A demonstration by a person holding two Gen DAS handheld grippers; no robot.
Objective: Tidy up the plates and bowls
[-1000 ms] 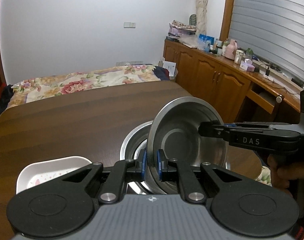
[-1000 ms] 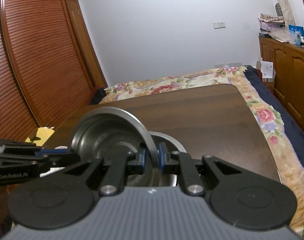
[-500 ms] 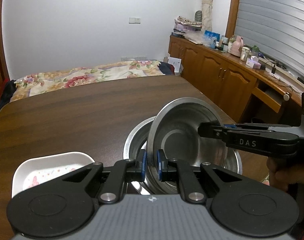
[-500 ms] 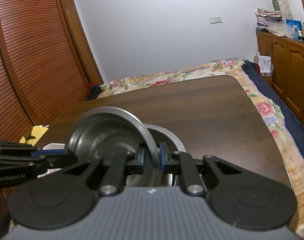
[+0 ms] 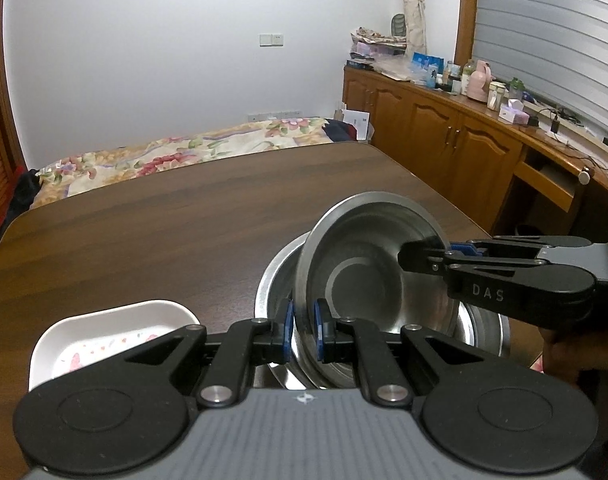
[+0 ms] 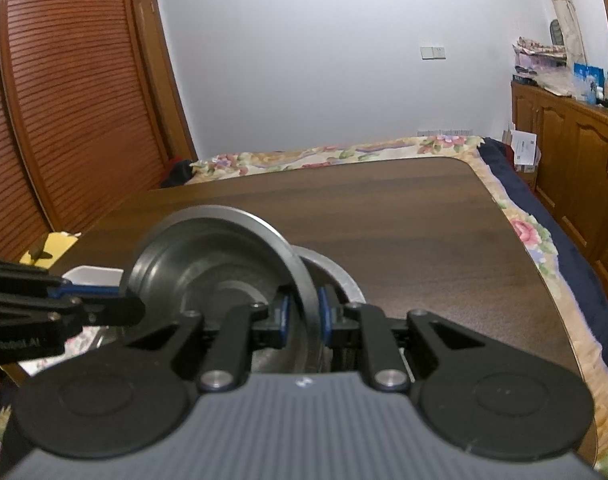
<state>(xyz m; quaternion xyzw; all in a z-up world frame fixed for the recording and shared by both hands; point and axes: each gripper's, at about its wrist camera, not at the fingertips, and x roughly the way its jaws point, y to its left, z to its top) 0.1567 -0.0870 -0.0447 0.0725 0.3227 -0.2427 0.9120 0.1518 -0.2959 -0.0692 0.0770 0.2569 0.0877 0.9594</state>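
We hold the steel bowl [image 5: 368,276] tilted over the larger steel basin [image 5: 275,280] on the table [image 5: 143,232] — left gripper [image 5: 302,330] and right gripper [image 6: 302,312] each clamped on opposite rims, likely so it nests squarely; the white dish [image 5: 103,336] sits beside.

We lowered tilted steel bowl [image 5: 368,276] closer onto big bowl [image 5: 486,326] below; both grippers dipped with it, more desk [image 5: 163,216] now showing.
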